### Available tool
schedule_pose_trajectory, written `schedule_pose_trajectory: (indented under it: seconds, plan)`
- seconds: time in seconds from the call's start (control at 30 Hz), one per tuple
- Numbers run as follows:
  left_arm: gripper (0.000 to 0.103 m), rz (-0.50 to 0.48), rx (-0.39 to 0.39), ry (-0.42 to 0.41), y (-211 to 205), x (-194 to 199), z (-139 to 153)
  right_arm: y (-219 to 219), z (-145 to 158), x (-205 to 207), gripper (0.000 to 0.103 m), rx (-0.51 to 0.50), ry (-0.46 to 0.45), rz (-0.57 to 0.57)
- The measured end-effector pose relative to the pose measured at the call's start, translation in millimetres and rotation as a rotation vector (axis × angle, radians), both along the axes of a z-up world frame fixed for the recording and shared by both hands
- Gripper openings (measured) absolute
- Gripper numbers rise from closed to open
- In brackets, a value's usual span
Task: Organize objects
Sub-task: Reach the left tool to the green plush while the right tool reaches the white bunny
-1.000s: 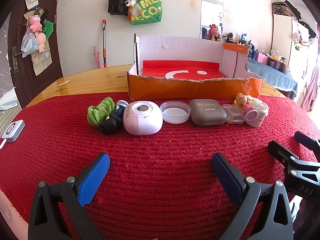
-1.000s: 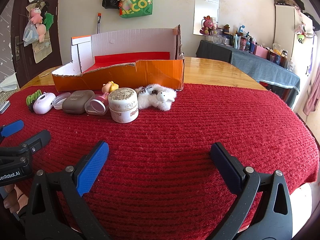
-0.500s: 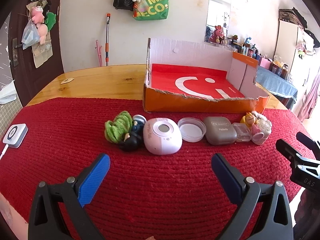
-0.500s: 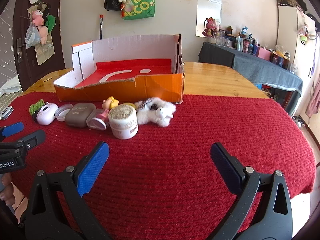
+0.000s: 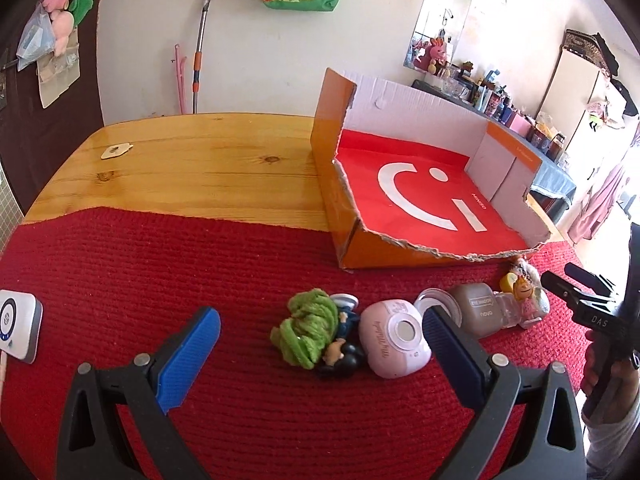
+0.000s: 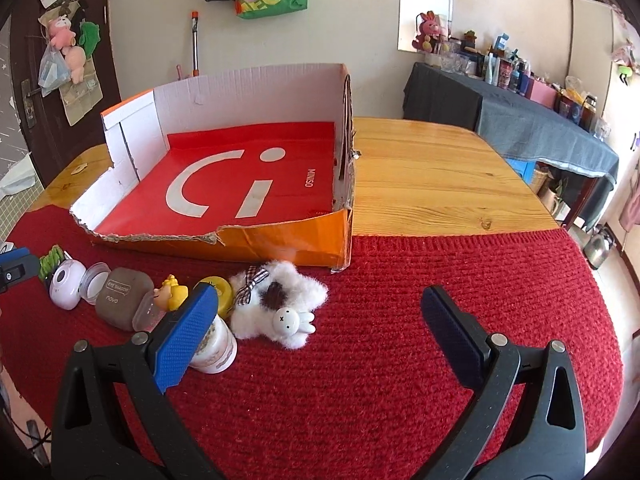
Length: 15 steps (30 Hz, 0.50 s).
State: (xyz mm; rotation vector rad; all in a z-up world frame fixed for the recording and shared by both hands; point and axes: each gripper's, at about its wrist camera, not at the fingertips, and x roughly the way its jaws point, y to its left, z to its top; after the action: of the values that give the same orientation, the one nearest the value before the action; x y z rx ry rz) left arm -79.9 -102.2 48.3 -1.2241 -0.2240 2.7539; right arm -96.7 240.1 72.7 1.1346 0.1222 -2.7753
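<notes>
An open orange cardboard box (image 5: 436, 254) (image 6: 280, 244) with a red floor stands on the table, nothing inside it. In front of it a row of small objects lies on the red cloth: a green yarn bundle (image 5: 308, 330), a dark figurine (image 5: 340, 354), a pink round device (image 5: 394, 338) (image 6: 66, 284), a clear lid (image 6: 94, 280), a brown case (image 5: 476, 312) (image 6: 122, 294), a yellow-haired doll (image 6: 172, 296), a cream jar (image 6: 214, 344) and a white plush (image 6: 280, 308). My left gripper (image 5: 320, 356) hangs open above the yarn and figurine. My right gripper (image 6: 320, 334) is open over the plush.
A red knitted cloth (image 6: 400, 320) covers the near half of the wooden table (image 5: 192, 168). A white device (image 5: 18, 326) lies at the cloth's left edge. A side table (image 6: 520, 120) crowded with bottles stands at the right. Bags hang on the far wall.
Both grippers have risen and tilted down toward the row of objects, so the box floor shows more. The left one swung left, the right one moved in over the plush. Both stayed open.
</notes>
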Motion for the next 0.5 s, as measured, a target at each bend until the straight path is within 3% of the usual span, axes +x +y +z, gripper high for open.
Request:
schedule_pose_trajectory:
  seconds: [0.2,0.3,0.5]
  plan:
    - [0.101,-0.086,-0.022,-0.075,-12.8,-14.7,-3.7,4.5,-6.1,-21.3,0.103,-0.029,-0.149,0.069]
    - [0.094,-0.132,-0.028,-0.104,-16.5,-19.3,-5.7,8.3,-10.3,-31.5,0.103,-0.054,-0.231,0.088]
    - [0.094,-0.176,-0.073,-0.170,-18.6,-26.0,-17.0,4.6,-19.7,-41.1,0.103,-0.030,-0.308,0.122]
